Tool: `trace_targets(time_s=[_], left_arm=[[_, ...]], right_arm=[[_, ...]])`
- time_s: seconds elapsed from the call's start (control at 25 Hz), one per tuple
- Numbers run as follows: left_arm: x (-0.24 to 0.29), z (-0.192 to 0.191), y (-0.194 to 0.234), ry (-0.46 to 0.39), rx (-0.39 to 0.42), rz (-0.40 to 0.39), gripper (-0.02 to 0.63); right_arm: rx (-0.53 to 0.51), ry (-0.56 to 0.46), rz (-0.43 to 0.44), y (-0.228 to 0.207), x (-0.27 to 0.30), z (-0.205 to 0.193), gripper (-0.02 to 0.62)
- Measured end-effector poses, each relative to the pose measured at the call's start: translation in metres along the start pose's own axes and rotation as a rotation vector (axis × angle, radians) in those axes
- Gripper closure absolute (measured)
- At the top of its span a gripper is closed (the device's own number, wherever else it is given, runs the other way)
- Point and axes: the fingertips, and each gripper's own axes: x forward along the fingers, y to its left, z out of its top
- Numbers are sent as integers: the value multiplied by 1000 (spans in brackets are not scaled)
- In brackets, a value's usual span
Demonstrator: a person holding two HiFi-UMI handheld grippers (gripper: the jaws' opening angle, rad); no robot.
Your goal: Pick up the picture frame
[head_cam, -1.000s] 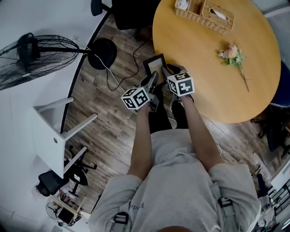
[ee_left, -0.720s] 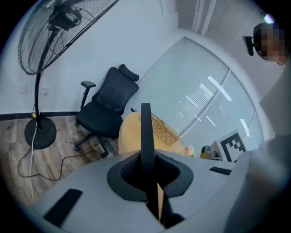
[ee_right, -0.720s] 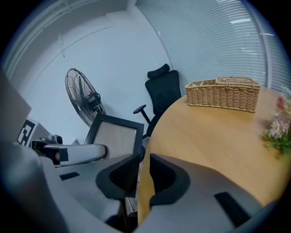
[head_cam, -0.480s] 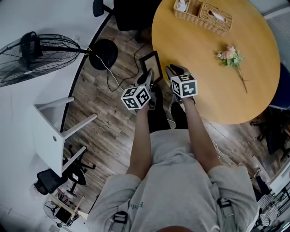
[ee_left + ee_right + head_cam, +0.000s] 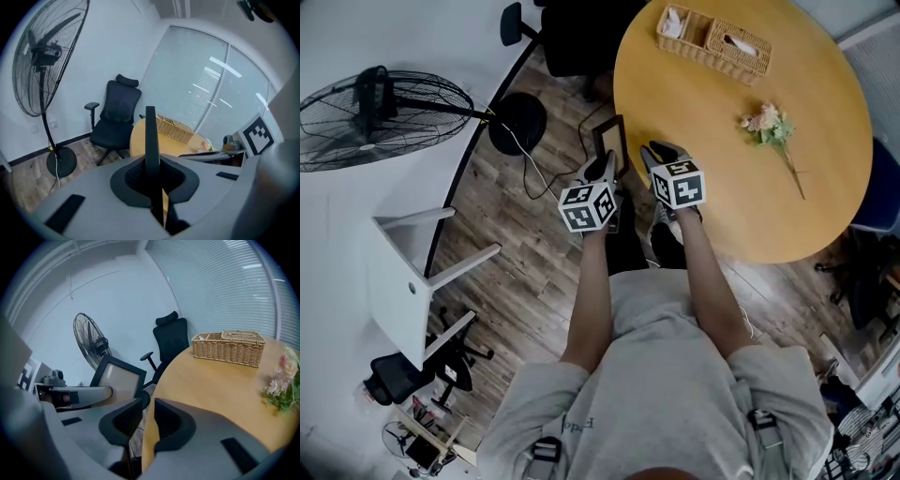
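Note:
The black picture frame (image 5: 611, 143) with a pale insert stands on edge beside the round wooden table's (image 5: 722, 141) left rim, off the tabletop. My left gripper (image 5: 607, 169) is shut on its lower side. In the left gripper view the frame (image 5: 150, 136) shows edge-on as a thin dark bar between the pads. The right gripper view shows the frame's face (image 5: 117, 377) with the left gripper (image 5: 77, 394) clamped on it. My right gripper (image 5: 662, 153) hovers just right of the frame over the table rim, its jaws apart with nothing between them (image 5: 147, 420).
On the table's far side sit a wicker basket (image 5: 712, 39) and a small flower sprig (image 5: 772, 127). A standing fan (image 5: 380, 112) with its round base (image 5: 517, 122) and cable is at the left. Beyond it stands a black office chair (image 5: 572, 28), and a white stool (image 5: 403, 272) lower left.
The frame has come off the table edge and tipped from lying flat to standing on edge. Both grippers have risen a little, and the left one has rolled with the frame.

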Motion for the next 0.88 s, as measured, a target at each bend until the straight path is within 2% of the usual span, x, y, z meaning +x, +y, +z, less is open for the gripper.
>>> trace_targets(time_s=[0.16,0.36,0.52,0.88], left_arm=[[-6,8,-7,1,104,53,563],[-12,21,-17,-23,98,35,563],[-17,31,-25,-44,122,41,563],[-29,75,-50,-130,233,58,563]], right_arm=[[-27,-7,-8,0,-11,4,509],[-37,-32,-17,-3,-24,13,509],[-53,-50,-28,-5,-36,19,509],[-87,-136,-72,-16,-73,57,509]])
